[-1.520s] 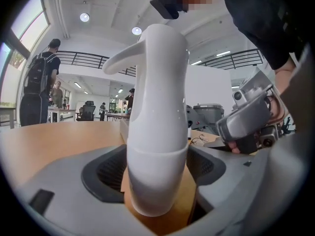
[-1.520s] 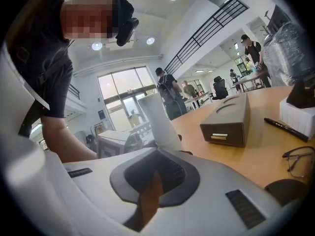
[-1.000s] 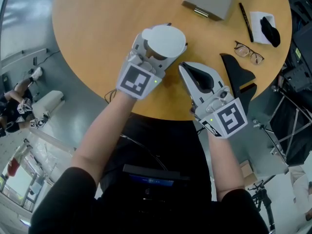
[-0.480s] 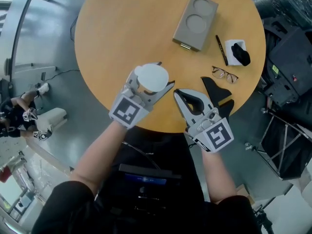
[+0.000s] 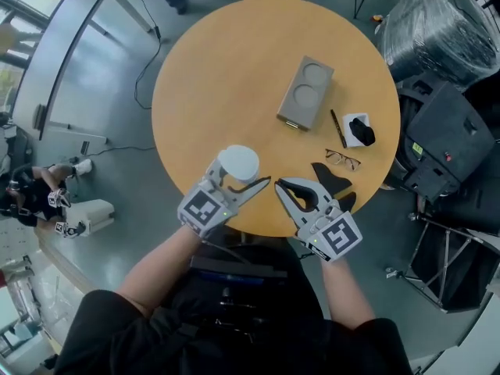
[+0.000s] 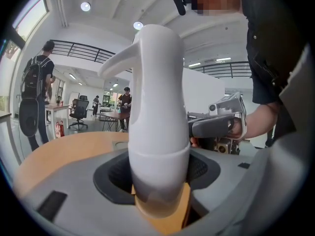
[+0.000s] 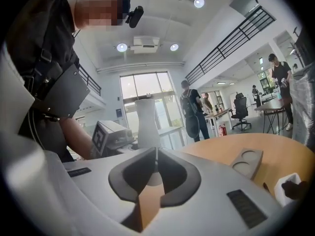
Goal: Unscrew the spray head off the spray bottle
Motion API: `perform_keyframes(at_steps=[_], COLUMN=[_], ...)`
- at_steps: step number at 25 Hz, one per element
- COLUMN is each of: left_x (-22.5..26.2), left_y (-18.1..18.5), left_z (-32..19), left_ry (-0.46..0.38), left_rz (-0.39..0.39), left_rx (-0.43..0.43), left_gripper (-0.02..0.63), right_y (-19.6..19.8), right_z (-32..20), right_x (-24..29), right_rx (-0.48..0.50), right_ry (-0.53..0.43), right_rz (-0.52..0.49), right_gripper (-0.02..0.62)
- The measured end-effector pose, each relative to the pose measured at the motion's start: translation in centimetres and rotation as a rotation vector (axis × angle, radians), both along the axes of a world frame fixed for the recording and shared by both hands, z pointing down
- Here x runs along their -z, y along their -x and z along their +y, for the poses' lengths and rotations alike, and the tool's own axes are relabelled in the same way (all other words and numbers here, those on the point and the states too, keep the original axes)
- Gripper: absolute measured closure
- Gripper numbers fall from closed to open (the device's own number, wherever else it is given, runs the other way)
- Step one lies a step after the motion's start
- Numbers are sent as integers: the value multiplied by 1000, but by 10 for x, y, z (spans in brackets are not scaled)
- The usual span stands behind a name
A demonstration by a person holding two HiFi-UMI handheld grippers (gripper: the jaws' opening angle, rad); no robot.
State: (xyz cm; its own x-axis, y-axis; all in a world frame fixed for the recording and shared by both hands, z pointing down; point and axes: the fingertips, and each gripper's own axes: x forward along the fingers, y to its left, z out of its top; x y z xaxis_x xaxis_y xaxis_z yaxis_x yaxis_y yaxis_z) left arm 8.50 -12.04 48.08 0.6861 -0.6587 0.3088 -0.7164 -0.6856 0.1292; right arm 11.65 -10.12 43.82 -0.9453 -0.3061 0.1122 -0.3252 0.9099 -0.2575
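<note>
- One gripper, the left gripper, is pinching the white spray bottle above the surface.
- Right gripper, empty, is barely starting to part.

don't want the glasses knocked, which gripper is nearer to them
Right. The right gripper hangs just beside the glasses, its empty jaws just starting to open. The left gripper, clamped on the spray bottle, is farther off, beyond the right one.
</note>
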Motion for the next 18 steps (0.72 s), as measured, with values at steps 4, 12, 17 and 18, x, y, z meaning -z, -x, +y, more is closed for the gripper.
perform_keyframes(at_steps=[4, 12, 17, 18], left_x=[29, 74, 89, 91], left_y=[9, 45, 59, 61], left_z=[20, 45, 61, 63], left_ry=[-10, -26, -3, -5], left_rz=[-37, -44, -54, -58], left_rx=[-44, -76, -95, -101], left_gripper=[308, 307, 307, 307], right_y=[20, 63, 88, 94], right_z=[19, 54, 63, 64], right_x=[31, 79, 111, 117], right_rx=[26, 10, -31, -44], right_ry=[1, -25, -52, -57], right_rz=[5, -1, -19, -22], right_gripper=[535, 498, 361, 338])
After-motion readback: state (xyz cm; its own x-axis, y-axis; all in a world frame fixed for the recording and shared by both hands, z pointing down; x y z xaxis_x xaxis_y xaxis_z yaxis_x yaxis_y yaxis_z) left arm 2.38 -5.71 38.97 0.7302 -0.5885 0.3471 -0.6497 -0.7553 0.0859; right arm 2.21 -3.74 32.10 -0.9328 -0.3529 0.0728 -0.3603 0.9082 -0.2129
